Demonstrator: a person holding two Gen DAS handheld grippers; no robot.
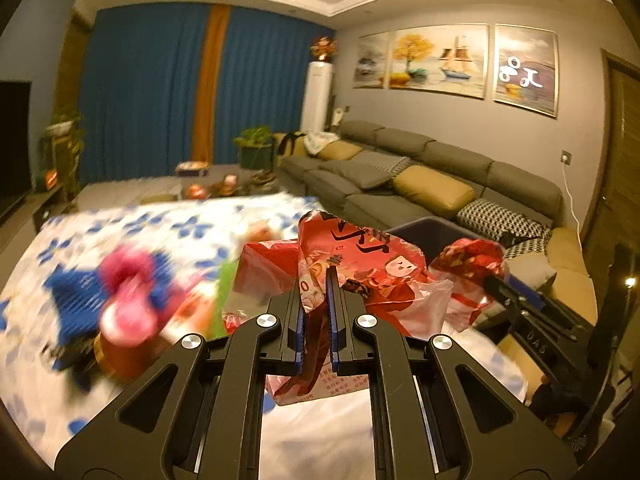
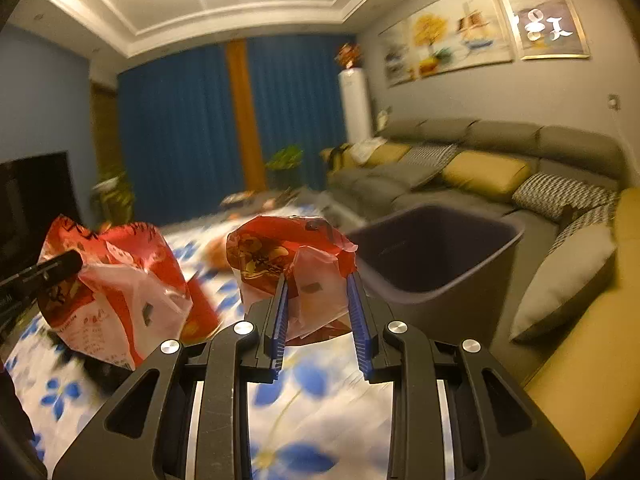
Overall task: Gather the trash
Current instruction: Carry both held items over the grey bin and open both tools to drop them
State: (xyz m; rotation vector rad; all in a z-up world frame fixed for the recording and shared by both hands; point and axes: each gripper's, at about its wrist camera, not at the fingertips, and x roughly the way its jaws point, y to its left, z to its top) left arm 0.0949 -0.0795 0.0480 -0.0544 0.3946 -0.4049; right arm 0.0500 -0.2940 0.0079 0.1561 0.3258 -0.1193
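Observation:
My left gripper (image 1: 315,280) is shut on a crumpled red snack bag (image 1: 352,256) and holds it above the flowered tablecloth (image 1: 120,224). The same bag shows at the left of the right wrist view (image 2: 112,280). My right gripper (image 2: 318,280) is shut on a second red and white wrapper (image 2: 288,256), held in the air just left of the dark trash bin (image 2: 436,256). That wrapper and the right gripper's fingers (image 1: 500,284) show at the right of the left wrist view, in front of the bin (image 1: 432,232).
Blurred pink and blue items (image 1: 120,292) and a red box (image 2: 204,304) lie on the table. A grey sofa (image 2: 480,168) with yellow and patterned cushions runs along the right wall. A television (image 2: 32,200) stands at the left.

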